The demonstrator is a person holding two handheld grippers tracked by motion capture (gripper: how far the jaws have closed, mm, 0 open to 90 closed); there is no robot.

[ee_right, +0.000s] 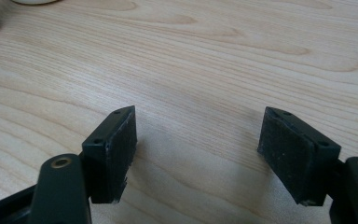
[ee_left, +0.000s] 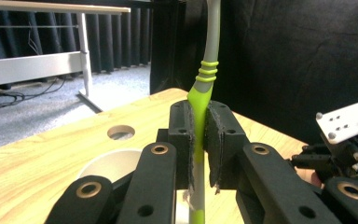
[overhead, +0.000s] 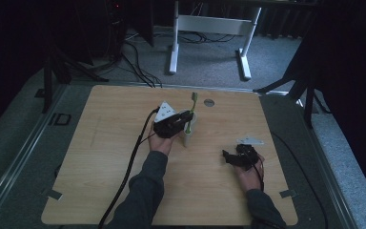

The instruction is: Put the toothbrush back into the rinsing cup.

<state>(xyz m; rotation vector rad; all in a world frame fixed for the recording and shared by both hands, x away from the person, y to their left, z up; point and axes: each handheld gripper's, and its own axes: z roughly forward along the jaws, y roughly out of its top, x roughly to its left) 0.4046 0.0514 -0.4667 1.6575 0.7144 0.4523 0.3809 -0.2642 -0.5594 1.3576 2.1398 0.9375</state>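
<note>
Jaws clamped on the toothbrush (ee_left: 200, 100) on my left, jaws spread wide with only bare wood between them on my right.

My left gripper (overhead: 183, 118) pinches the green-and-grey toothbrush handle between its pads, brush upright, its lower end down in the white cup (overhead: 188, 135) at the middle of the wooden table (overhead: 105, 143). My right gripper (overhead: 228, 156) sits low over the tabletop, well apart from that cup, on the cup's right and nearer to me.
</note>
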